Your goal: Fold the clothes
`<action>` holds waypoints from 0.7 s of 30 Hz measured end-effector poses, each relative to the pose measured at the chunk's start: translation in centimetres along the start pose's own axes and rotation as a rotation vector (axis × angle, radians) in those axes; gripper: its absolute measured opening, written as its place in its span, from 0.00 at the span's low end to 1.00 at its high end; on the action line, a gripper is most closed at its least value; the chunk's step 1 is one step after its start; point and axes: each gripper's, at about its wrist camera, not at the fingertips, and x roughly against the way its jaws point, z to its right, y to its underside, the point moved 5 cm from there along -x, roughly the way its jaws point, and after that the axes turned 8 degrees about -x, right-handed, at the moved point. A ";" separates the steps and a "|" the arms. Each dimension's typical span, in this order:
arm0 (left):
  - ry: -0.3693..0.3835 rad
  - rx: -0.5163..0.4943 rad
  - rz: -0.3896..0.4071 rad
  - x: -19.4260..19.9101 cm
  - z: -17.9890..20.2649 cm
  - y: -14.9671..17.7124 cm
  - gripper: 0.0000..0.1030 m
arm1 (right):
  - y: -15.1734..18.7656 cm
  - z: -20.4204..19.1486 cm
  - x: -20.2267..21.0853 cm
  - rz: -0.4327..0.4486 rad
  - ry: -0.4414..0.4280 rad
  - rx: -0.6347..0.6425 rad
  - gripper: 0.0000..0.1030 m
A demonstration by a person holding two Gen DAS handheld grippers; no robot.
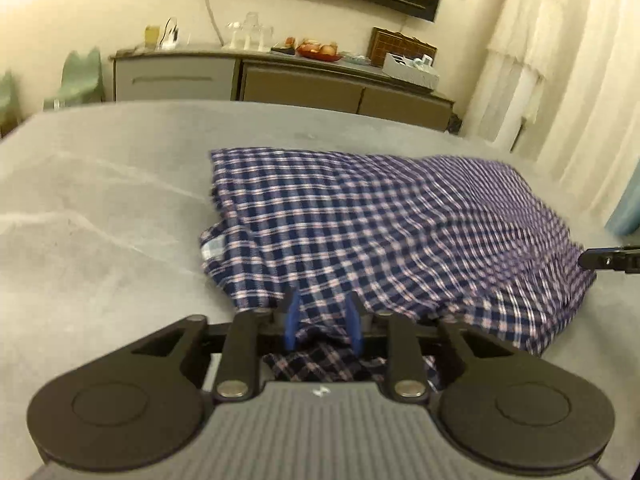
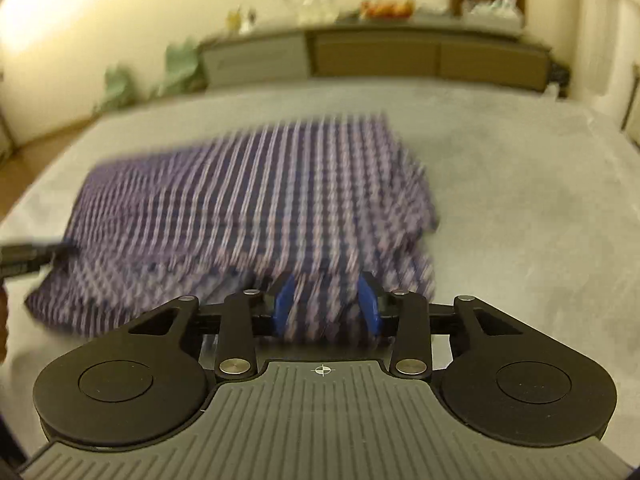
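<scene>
Grey bed cover (image 1: 100, 200), plaid shirt (image 1: 380, 220) folded, left fingers (image 1: 323, 325) and right fingers (image 2: 326, 305) tilted down, apart over its near edge

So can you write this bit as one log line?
step: folding | left tool: open over plaid shirt | right tool: open over shirt | surface: grey table

shirt (image 1: 380, 220): navy-white-pink plaid | table cover (image 1: 100, 220): grey | fingers (image 1: 291, 320): blue

A folded checked shirt (image 1: 400, 232) lies on the grey bed (image 1: 100, 208).
</scene>
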 end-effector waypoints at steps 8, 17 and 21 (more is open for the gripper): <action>0.329 -0.282 -0.030 6.5 20.1 1.5 0.26 | -5.9 4.0 0.7 0.325 0.181 -0.059 0.53; 0.043 -0.182 0.078 3.2 8.3 -6.3 0.28 | -0.5 5.5 5.8 0.146 -0.199 -0.255 0.59; -0.068 -0.065 -0.030 -1.9 0.5 -6.3 0.28 | 2.3 1.2 3.2 0.052 -0.165 -0.116 0.62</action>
